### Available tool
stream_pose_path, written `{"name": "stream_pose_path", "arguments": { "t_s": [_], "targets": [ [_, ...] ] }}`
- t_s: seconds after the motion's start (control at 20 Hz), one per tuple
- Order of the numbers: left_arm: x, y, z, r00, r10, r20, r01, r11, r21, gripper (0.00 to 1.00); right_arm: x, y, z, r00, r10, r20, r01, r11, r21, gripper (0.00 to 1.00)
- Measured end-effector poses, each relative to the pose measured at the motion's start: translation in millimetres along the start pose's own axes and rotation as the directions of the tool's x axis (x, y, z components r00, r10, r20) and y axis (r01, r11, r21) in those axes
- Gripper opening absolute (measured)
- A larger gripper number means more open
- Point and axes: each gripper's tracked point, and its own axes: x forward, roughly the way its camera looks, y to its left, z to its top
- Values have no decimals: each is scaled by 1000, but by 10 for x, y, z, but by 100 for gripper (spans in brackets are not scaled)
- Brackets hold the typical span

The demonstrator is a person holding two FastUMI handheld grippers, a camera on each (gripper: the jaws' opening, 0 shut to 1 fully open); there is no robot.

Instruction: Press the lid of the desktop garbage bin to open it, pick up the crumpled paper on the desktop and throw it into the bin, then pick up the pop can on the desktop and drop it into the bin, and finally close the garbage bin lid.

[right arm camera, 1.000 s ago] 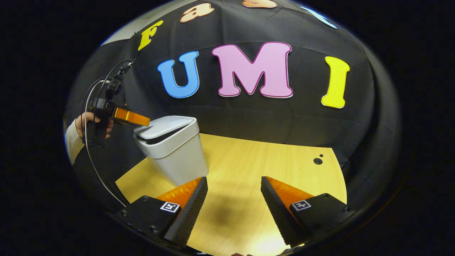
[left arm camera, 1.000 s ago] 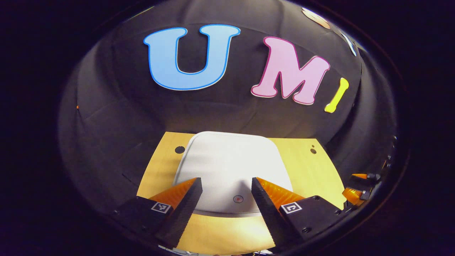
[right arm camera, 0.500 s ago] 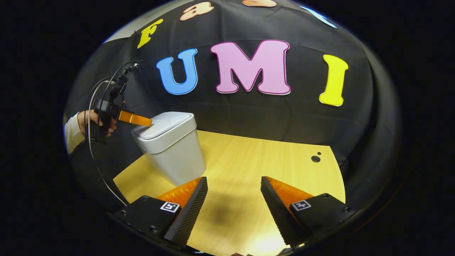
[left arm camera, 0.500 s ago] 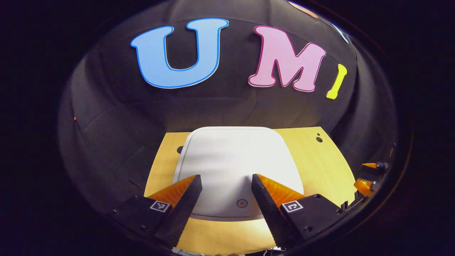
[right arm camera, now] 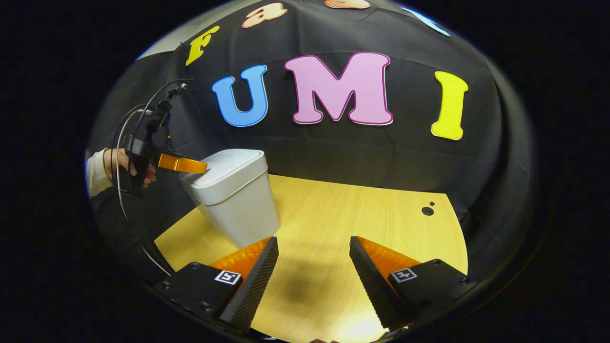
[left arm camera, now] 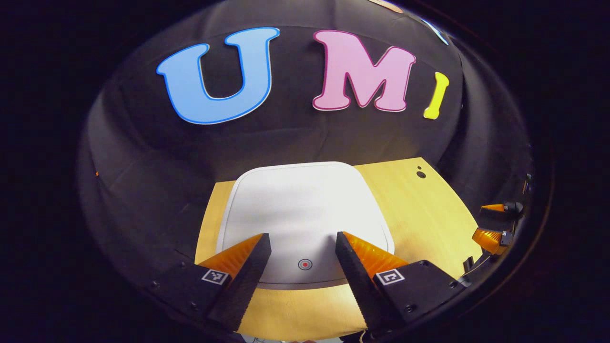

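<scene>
The white garbage bin (right arm camera: 236, 195) stands on the wooden table (right arm camera: 362, 224) at the left, its lid (left arm camera: 305, 205) lying flat and shut. A small red round mark (left arm camera: 305, 263) sits at the lid's near edge. My left gripper (left arm camera: 301, 237) is open, its fingers spread just above that near edge. In the right gripper view, the left gripper (right arm camera: 183, 164), held by a hand (right arm camera: 114, 164), lies level with its tips over the lid's edge; contact cannot be told. My right gripper (right arm camera: 313, 240) is open over bare tabletop, right of the bin, with nothing between its fingers.
The black cloth wall closes in behind and on both sides of the table. A small dark hole (right arm camera: 427, 210) marks the table's far right corner. A cable (right arm camera: 126, 138) loops from the left gripper. The right gripper's fingers (left arm camera: 493, 224) show at the left gripper view's right edge.
A second ago the lid was tilted with a gap under it; it has come down and is shut now. The left gripper shifted slightly over the lid. The right gripper stayed still.
</scene>
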Motion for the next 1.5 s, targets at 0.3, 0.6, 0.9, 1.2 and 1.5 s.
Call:
{"name": "stream_pose_path", "arguments": {
  "t_s": [0.3, 0.6, 0.9, 1.2, 1.5],
  "targets": [
    [-111, -112, 322, 986, 26, 165, -30, 999, 26, 95, -109, -36, 167, 999, -18, 35, 19, 999, -35, 97],
    [-665, -439, 607, 940, 2, 342, -18, 999, 44, 94, -347, 56, 505, 991, -63, 121, 68, 997, -36, 97],
    [-1127, -529, 521, 886, 15, 463, -1, 1000, -31, 96, -669, 83, 1090, 939, -201, 279, 207, 978, 10, 97],
    [-1495, -395, 495, 827, 66, 558, -34, 997, -68, 96, -1076, 273, 1296, 870, -314, 380, 323, 945, 42, 97],
    [-1807, -752, 441, 819, 25, 573, 54, 991, -121, 94, -1463, 555, 1479, 837, -282, 468, 315, 949, 8, 98]
  ]
}}
